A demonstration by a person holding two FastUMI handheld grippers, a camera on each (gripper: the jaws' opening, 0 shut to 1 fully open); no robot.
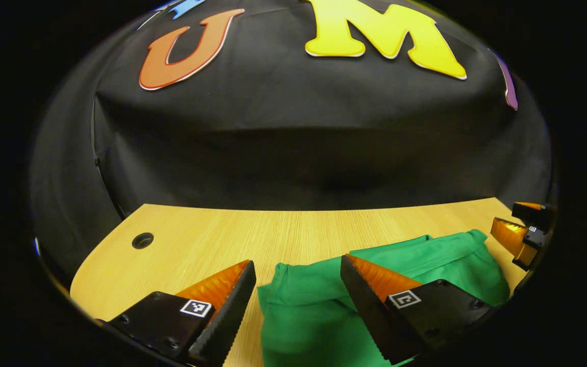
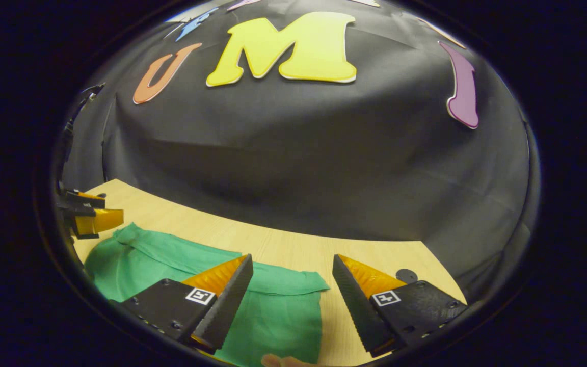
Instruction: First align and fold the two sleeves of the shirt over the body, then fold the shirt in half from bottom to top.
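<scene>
While spread, both claws (image 1: pixel 298 285) (image 2: pixel 292 285) overhang the shirt (image 1: pixel 324 306).

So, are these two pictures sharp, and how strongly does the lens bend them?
Left gripper view: sharp, with the table edge bowed by the fisheye lens and the green shirt evenly lit. Right gripper view: equally sharp, with the table edge curved and the wall dim.

A recording booth, set up rather than lived in: black cloth wall (image 1: pixel 298 153) draped close behind a pale wood-grain worktop (image 1: pixel 273 229), with a round cable hole (image 1: pixel 142 240) as on an office desk. Dim all round, lit on the worktop alone.
</scene>
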